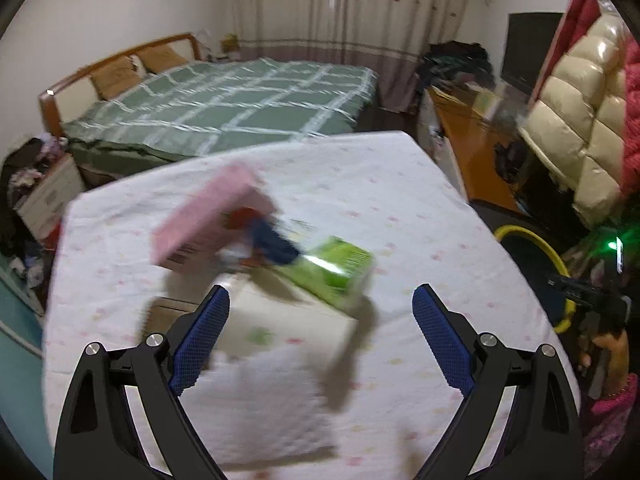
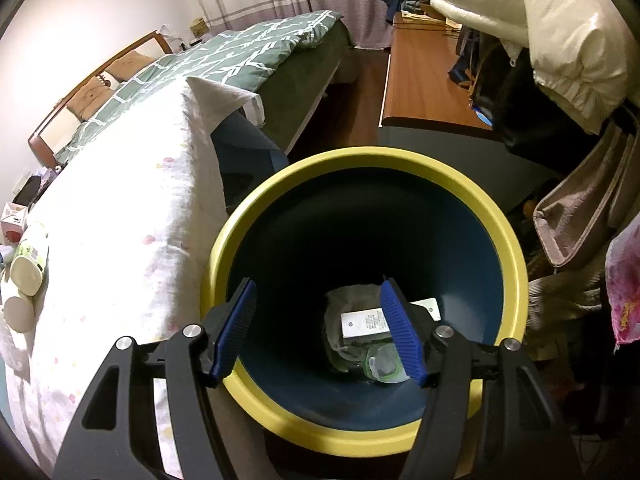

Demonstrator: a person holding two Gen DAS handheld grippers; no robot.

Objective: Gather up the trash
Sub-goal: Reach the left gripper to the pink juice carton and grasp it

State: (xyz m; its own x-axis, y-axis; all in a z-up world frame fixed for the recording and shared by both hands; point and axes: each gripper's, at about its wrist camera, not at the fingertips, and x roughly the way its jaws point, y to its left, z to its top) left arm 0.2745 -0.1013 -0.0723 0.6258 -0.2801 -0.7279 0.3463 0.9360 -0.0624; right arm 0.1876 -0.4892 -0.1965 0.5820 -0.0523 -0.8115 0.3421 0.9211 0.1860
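Note:
In the left wrist view, blurred trash lies on a table with a white dotted cloth (image 1: 400,200): a pink box (image 1: 208,220), a green box (image 1: 336,268), a dark blue item (image 1: 274,240) between them and a white item (image 1: 280,320) in front. My left gripper (image 1: 320,308) is open and empty just short of them. My right gripper (image 2: 318,300) is open and empty above a bin with a yellow rim (image 2: 360,156). In the bin lie a white box (image 2: 364,322) and a green-rimmed clear piece (image 2: 384,366).
A green-quilted bed (image 1: 224,104) stands behind the table. A wooden desk (image 2: 424,80) with clothes and a cream padded jacket (image 2: 560,32) is right of the bin. The bin's rim (image 1: 556,264) shows right of the table. White bottles (image 2: 28,264) lie on the table's left.

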